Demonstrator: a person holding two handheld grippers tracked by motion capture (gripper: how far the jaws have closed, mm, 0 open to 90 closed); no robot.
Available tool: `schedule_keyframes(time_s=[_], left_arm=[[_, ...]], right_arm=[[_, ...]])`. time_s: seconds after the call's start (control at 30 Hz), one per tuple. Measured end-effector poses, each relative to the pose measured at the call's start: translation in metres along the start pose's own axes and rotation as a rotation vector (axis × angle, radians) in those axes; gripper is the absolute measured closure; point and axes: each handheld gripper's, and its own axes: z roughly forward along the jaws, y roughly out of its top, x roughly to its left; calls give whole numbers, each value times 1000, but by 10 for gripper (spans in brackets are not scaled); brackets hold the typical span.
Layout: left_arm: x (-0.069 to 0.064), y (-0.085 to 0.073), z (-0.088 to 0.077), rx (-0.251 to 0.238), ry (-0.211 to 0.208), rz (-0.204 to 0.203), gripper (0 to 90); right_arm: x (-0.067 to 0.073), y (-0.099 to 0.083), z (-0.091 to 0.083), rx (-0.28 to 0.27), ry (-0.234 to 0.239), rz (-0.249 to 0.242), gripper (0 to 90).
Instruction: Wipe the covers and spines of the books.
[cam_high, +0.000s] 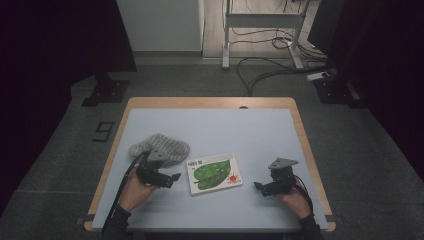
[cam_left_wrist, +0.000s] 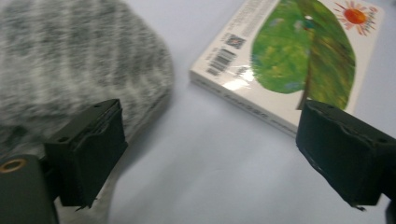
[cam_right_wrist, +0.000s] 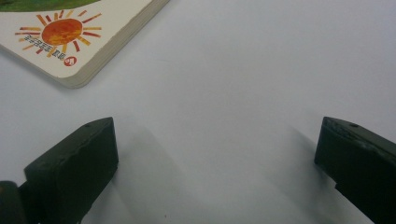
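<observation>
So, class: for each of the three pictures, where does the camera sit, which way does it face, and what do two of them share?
High view: above the person's side, facing forward and down on the table; both forearms, left gripper and right gripper show.
Left gripper view: rides the left gripper, looks past open jaws at the grey slipper and book.
Right gripper view: rides the right gripper, open jaws over bare table.
Shared: the book's sun corner.

Spread tongs (cam_right_wrist: 217, 158) near book corner (cam_right_wrist: 70, 42)
</observation>
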Motion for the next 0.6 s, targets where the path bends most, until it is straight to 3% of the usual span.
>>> schedule_keyframes(time_s=[0.23, 0.37, 0.6], left_arm=[[20, 13, -13, 15, 37, -48, 49], [30, 23, -20, 22, 63, -42, 49], [53, 35, -21, 11, 105, -70, 50]], right_arm=[[1, -1, 0, -4, -5, -4, 0], [1, -1, 0, -7, -6, -3, 0], [1, -1, 0, -7, -4, -3, 0]])
